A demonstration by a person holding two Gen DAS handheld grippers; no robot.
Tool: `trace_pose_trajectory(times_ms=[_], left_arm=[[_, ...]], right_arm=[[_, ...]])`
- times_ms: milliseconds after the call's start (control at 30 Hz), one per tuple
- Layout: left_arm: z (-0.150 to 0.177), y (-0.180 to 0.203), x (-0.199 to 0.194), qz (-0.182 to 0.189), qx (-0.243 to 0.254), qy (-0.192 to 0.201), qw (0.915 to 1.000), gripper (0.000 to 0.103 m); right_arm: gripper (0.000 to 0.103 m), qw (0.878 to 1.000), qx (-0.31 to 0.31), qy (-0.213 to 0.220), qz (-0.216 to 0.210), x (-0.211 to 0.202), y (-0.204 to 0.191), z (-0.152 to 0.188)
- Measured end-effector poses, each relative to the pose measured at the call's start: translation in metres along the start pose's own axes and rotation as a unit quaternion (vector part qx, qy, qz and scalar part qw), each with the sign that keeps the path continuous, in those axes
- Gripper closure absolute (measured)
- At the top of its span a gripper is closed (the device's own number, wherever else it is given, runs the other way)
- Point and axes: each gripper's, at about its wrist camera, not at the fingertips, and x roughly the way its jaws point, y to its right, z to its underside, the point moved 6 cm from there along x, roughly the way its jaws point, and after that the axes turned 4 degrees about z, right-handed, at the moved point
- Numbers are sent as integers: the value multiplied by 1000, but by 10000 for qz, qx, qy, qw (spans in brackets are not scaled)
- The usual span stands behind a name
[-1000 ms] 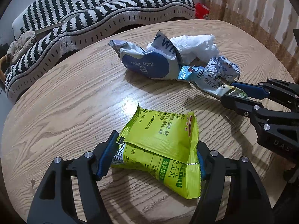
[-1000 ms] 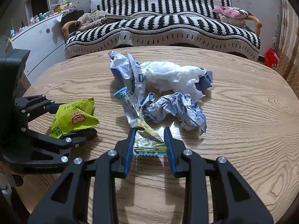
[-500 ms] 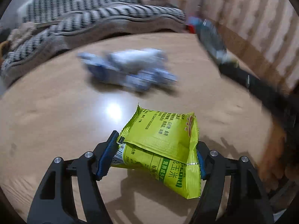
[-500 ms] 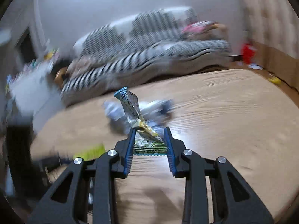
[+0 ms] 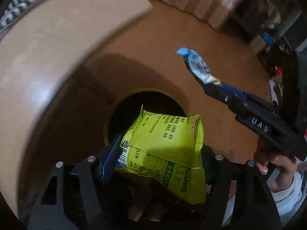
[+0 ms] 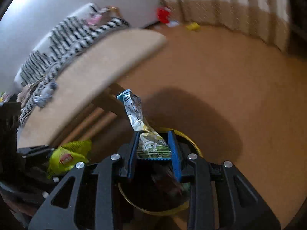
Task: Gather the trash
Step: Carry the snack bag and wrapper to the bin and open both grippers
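Wrappers sit pinched in both tools. The green snack packet (image 5: 165,145) is clamped crosswise in the left gripper (image 5: 156,159), over the yellow-rimmed bin (image 5: 122,99) at 12 o'clock. The blue-tipped wrapper (image 6: 138,118) stands clamped in the right gripper (image 6: 153,151), bin (image 6: 191,140) beneath. The wooden table (image 6: 92,72) lies at 10 o'clock, above brown floor (image 6: 230,80).

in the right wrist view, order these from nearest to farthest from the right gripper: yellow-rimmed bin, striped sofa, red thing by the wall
1. Yellow-rimmed bin, directly below the right gripper.
2. Black-and-white striped sofa, upper left, beyond the table.
3. Red thing, top centre, on the floor by the wall.
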Motion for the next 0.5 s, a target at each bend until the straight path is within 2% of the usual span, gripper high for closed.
trace_pose_trajectory(times_ms=[267, 333, 367, 400, 433, 500], left_arm=[[2, 19, 19, -162, 133, -237, 9995, 35], [4, 20, 24, -249, 162, -424, 9987, 29], [5, 21, 26, -257, 173, -487, 9983, 23], [6, 20, 24, -249, 181, -468, 9984, 8], [5, 19, 17, -227, 206, -284, 9991, 6], [-1, 15, 3, -225, 291, -27, 9993, 6]], right_arm=[[72, 9989, 311, -235, -257, 10, 15, 11], [68, 9978, 312, -348, -462, 15, 12, 10], [38, 9975, 356, -359, -498, 16, 11, 9], [4, 9976, 412, -283, -488, 15, 12, 6], [7, 9978, 468, -142, -440, 12, 14, 3], [7, 9982, 506, -66, -316, 10, 14, -3]])
